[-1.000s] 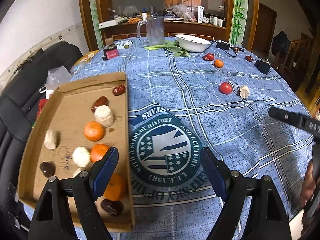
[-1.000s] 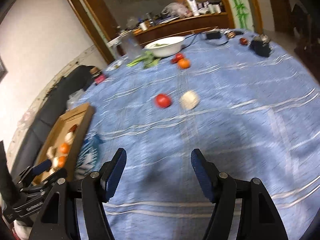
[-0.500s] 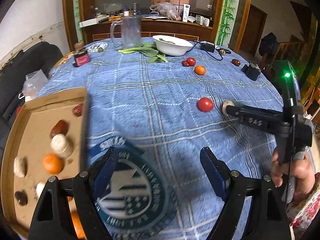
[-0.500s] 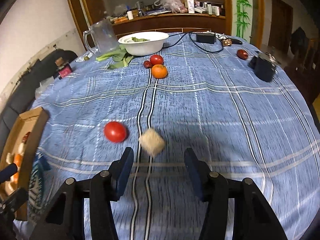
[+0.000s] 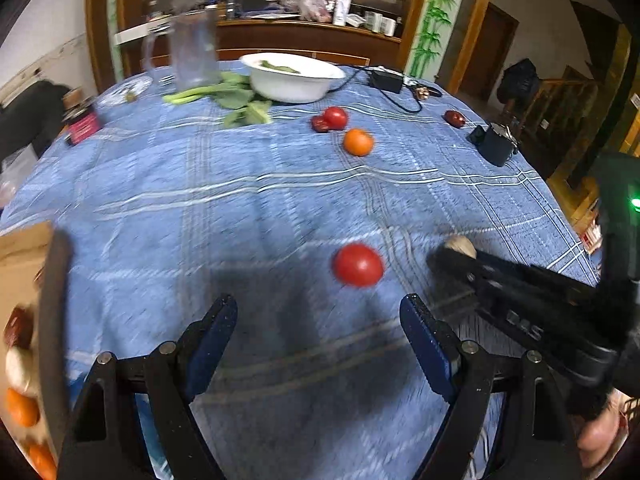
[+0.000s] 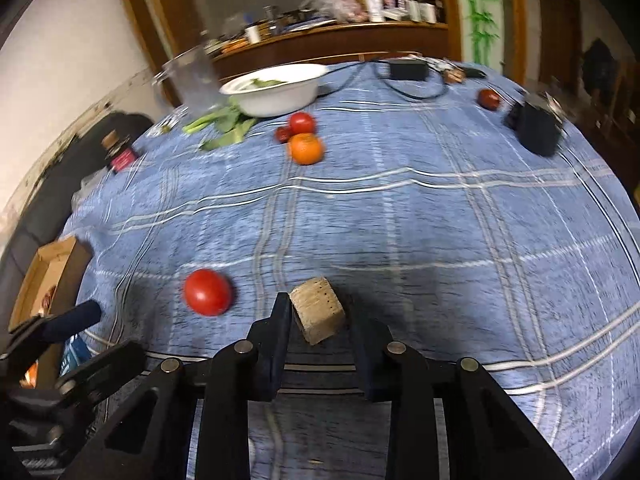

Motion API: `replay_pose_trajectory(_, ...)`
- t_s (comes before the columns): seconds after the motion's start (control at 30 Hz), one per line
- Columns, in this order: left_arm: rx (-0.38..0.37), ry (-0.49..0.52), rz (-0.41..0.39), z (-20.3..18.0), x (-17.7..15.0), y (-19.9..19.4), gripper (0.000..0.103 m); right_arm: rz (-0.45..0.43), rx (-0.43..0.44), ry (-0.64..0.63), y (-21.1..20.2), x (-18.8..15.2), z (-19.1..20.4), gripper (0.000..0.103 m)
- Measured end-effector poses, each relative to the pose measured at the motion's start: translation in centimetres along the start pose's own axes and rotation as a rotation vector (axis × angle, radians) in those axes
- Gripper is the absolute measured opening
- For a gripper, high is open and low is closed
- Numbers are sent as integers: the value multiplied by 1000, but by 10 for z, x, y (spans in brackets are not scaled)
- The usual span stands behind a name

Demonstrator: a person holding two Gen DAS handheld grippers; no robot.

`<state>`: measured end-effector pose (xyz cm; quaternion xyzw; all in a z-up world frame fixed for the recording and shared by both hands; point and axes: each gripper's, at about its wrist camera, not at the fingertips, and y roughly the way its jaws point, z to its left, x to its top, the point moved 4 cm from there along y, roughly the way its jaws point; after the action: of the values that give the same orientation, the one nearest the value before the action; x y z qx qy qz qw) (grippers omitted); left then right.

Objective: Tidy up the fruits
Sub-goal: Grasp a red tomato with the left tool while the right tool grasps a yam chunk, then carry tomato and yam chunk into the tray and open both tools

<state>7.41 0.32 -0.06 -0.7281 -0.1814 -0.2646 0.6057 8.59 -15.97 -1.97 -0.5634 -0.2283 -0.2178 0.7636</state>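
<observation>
- Across the round table's blue checked cloth, loose fruit lies scattered; a cardboard tray at the left edge already holds several pieces.
- Nearer the far side, beside a white bowl, sit an orange and a small tomato, well apart from both tools.
- Left gripper hangs with its blue pads spread wide and nothing between them; the red tomato lies just ahead of the gap, slightly toward the right finger. It is round, so I see no long axis to line up with.
- Right gripper has just been closing its jaws, and the pale tan cut chunk sits between the dark fingers, pads pressed on its sides, apparently clenched on it (it looks like a stubby block, tilted on one corner, cut face with tiny holes turned up and toward the camera).
- That chunk lies just right of the tomato, near but not touching; the left gripper is my pick for the tomato.
</observation>
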Motion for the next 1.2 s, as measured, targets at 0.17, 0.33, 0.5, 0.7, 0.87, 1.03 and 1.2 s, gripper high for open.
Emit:
replay_pose_trajectory(0.17, -43, 37, 8, -14, 9, 28, 78, 10, 43, 103, -1, 4, -22, 30)
replay_pose_trajectory(0.33, -93, 45, 7, -19, 9, 41, 76, 6, 14, 73, 0, 3, -14, 30)
replay_pose_trajectory(0.5, -75, 48, -9, -14, 9, 38, 37, -4, 2, 64, 0, 4, -14, 30)
replay_pose_trajectory(0.7, -117, 3, -35, -6, 7, 33, 31, -39, -22, 61, -5, 6, -17, 30)
replay_pose_trajectory(0.87, -174, -64, -28, 4, 8, 35, 31, -50, -35, 55, -6, 7, -16, 30)
replay_pose_trajectory(1.03, -176, -79, -37, 6, 8, 33, 31, -55, -47, 62, -4, 6, -18, 30)
replay_pose_trajectory(1.2, -226, -169, -17, 20, 1, 14, 31, -75, -62, 52, -10, 5, -12, 30)
